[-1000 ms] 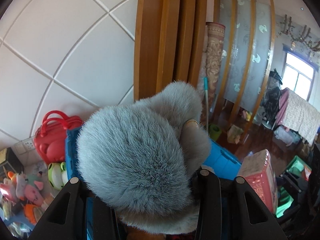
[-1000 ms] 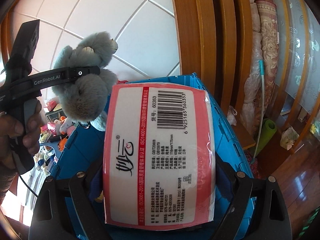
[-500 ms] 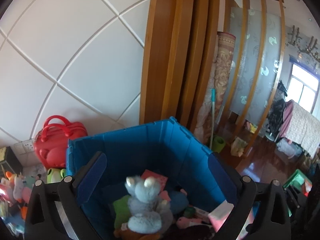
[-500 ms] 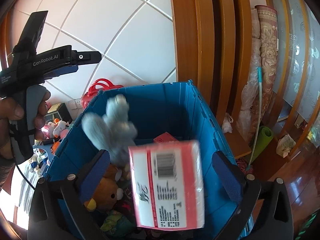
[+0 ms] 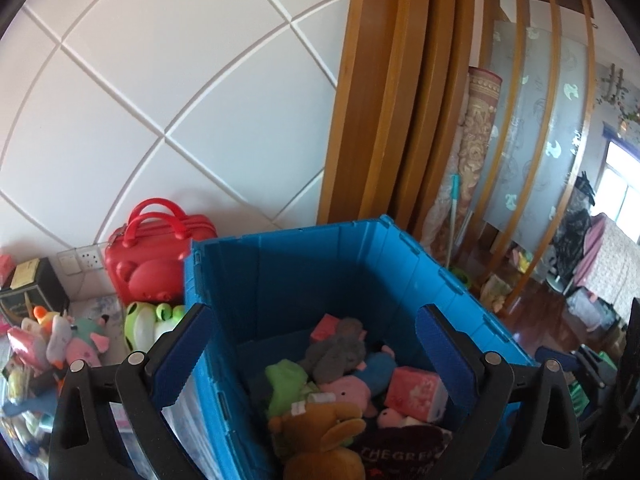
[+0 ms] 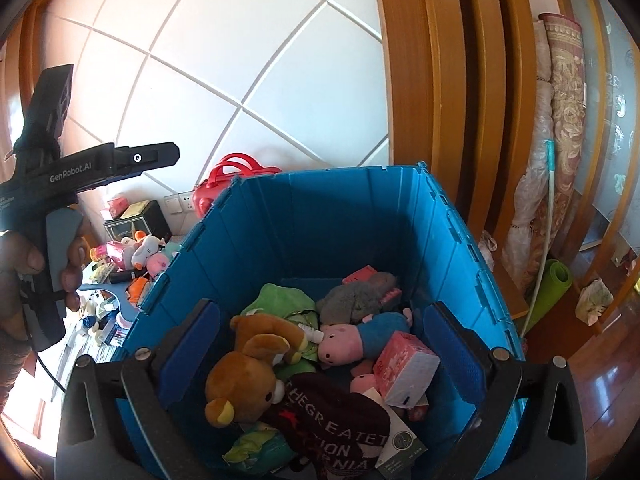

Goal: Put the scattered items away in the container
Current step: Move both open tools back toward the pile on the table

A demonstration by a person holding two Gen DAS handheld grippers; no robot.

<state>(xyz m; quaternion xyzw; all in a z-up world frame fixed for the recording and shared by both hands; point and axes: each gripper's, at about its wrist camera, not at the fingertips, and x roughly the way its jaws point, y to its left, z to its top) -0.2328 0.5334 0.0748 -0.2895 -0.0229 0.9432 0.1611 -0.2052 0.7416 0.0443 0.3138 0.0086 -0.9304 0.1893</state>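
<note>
A blue plastic crate [image 5: 320,264] [image 6: 340,216] holds several toys. The grey plush toy [image 5: 338,350] [image 6: 358,294] lies inside near the back. The pink-and-white tissue pack [image 5: 416,392] [image 6: 404,368] lies inside at the right. A brown bear [image 6: 256,364], a pink pig plush [image 6: 360,338] and a green plush [image 5: 286,384] lie there too. My left gripper [image 5: 316,356] is open and empty above the crate. My right gripper [image 6: 324,354] is open and empty above it. The left gripper's body [image 6: 80,168] shows in the right wrist view, held in a hand.
A red case [image 5: 156,248] stands against the white wall left of the crate. Several small toys [image 5: 60,344] [image 6: 132,252] lie scattered to the left. A wooden frame [image 5: 384,92], a rolled rug [image 6: 560,128] and a green mat roll [image 6: 548,288] stand at the right.
Both grippers opened. The grey plush fell from the left gripper and the tissue pack from the right; both now lie in the crate.
</note>
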